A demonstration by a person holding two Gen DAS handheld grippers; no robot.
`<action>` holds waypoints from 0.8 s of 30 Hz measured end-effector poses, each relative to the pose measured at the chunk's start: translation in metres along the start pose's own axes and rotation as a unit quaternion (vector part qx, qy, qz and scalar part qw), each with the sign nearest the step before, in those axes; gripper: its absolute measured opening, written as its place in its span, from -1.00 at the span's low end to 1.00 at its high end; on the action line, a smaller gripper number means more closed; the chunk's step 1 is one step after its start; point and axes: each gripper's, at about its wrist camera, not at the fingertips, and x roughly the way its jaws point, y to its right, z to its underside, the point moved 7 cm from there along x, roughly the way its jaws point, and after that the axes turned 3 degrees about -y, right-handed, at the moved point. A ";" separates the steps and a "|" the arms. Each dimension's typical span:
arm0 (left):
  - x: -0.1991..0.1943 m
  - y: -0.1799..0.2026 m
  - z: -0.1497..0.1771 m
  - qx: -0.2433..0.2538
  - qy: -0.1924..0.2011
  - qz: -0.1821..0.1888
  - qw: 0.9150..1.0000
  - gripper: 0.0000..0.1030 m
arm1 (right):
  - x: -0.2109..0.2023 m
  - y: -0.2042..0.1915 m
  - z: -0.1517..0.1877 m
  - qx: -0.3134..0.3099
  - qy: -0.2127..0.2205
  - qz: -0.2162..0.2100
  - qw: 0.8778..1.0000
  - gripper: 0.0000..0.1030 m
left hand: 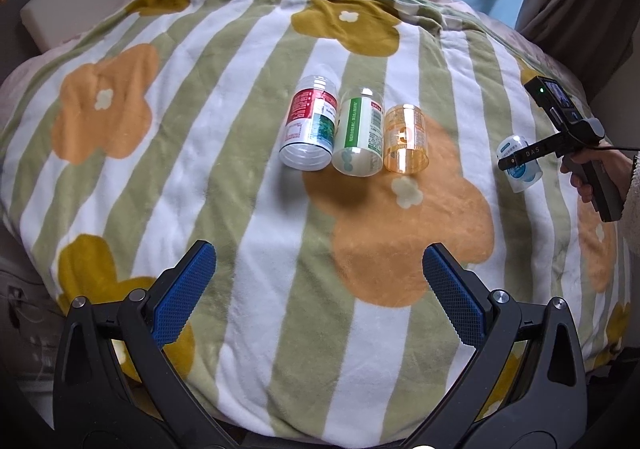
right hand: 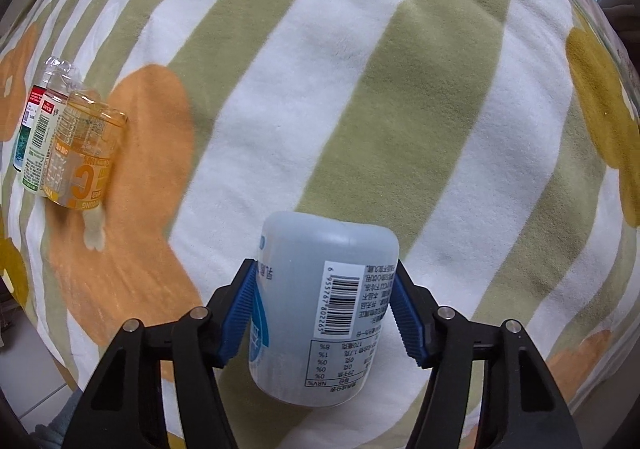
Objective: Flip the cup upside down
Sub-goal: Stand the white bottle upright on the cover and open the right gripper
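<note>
At 7 o'clock in the left wrist view the left gripper (left hand: 319, 277) is held wide and empty over the blanket (left hand: 224, 177). At centre three cups are lined up touching: red (left hand: 308, 125), green (left hand: 358, 133), orange (left hand: 405, 140). At 3 o'clock the blue cup (left hand: 520, 163) is clamped by the right gripper (right hand: 325, 305), its closed end pointing away.

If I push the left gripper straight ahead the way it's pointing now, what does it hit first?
Probably the blanket itself: the open left gripper looks down on bare striped fabric. Further along stands the row of three cups, the green-labelled cup nearest that line. Depth is hard to judge.
</note>
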 end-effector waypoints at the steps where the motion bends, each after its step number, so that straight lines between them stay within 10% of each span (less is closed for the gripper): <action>1: -0.001 -0.002 0.000 -0.002 0.000 0.001 1.000 1.00 | -0.005 -0.005 0.003 0.007 0.004 -0.006 1.000 0.15; 13: -0.019 -0.027 -0.001 -0.005 0.008 0.012 1.000 1.00 | -0.070 -0.087 0.066 0.127 0.063 -0.129 0.981 0.15; 24: -0.020 -0.058 0.007 0.004 0.000 0.018 1.000 1.00 | -0.013 -0.197 0.125 0.230 0.043 -0.186 0.954 0.15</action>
